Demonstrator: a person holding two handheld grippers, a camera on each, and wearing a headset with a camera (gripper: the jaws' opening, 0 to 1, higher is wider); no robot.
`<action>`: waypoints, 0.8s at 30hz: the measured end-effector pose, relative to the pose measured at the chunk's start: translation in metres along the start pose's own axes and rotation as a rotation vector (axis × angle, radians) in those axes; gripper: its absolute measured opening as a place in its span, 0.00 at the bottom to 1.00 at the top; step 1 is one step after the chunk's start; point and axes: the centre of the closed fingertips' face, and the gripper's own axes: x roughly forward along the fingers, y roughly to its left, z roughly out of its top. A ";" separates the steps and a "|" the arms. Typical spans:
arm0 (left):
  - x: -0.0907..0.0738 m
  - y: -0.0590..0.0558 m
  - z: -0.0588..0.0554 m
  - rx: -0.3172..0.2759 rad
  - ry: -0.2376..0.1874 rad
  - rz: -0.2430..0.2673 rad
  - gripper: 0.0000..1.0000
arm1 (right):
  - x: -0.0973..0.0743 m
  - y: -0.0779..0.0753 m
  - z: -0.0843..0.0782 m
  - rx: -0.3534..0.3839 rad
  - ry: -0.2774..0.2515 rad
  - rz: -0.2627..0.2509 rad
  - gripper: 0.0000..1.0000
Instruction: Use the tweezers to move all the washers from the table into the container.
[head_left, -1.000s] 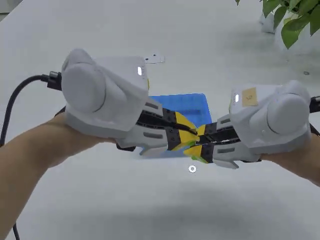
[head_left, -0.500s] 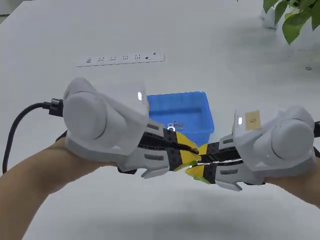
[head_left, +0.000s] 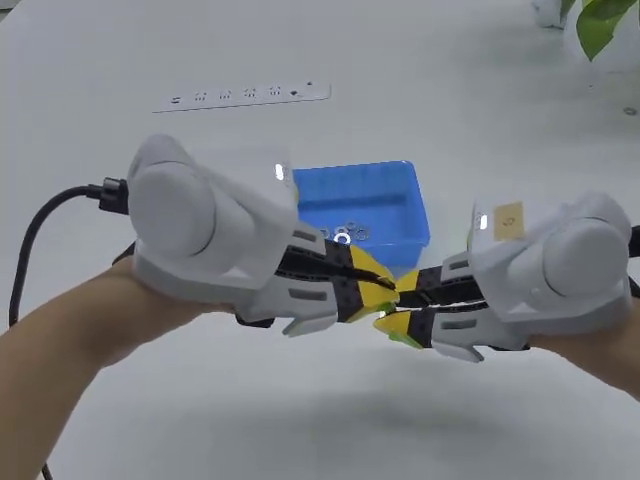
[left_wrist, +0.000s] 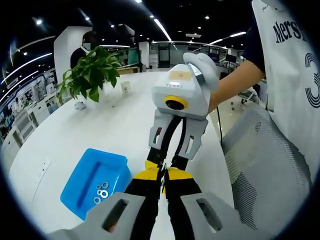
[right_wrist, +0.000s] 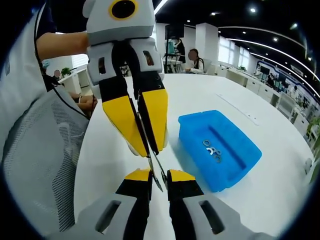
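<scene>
My two grippers meet tip to tip above the white table (head_left: 480, 120). The left gripper (head_left: 382, 292) has its yellow jaws shut on thin metal tweezers (right_wrist: 154, 167). The right gripper (head_left: 400, 303) faces it, and its own jaws (right_wrist: 158, 177) close on the tweezers' other end. Just beyond the jaws sits a blue container (head_left: 400, 195) holding several washers (head_left: 345, 237). The container (right_wrist: 235, 150) and its washers (right_wrist: 212, 149) lie to the right in the right gripper view. In the left gripper view the container (left_wrist: 85, 175) is at lower left.
A white power strip (head_left: 250, 95) lies at the back of the table. A potted plant (left_wrist: 92, 75) stands at a far corner. A black cable (head_left: 40, 225) trails from the left gripper. A mesh chair (left_wrist: 260, 165) stands beside the table.
The head camera has tilted, so the container now shows beyond the jaws instead of under them. A washer seen on the table below the grippers a second ago is now covered. Both grippers stay joined.
</scene>
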 end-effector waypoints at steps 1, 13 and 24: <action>0.000 0.001 0.000 0.000 0.001 0.003 0.07 | 0.001 -0.001 0.000 -0.001 -0.003 -0.003 0.13; 0.005 0.009 -0.009 0.003 0.044 0.013 0.07 | 0.011 -0.010 -0.004 0.035 -0.013 -0.016 0.14; 0.010 0.012 -0.015 -0.014 0.048 0.009 0.07 | 0.016 -0.012 -0.010 0.060 -0.013 -0.014 0.14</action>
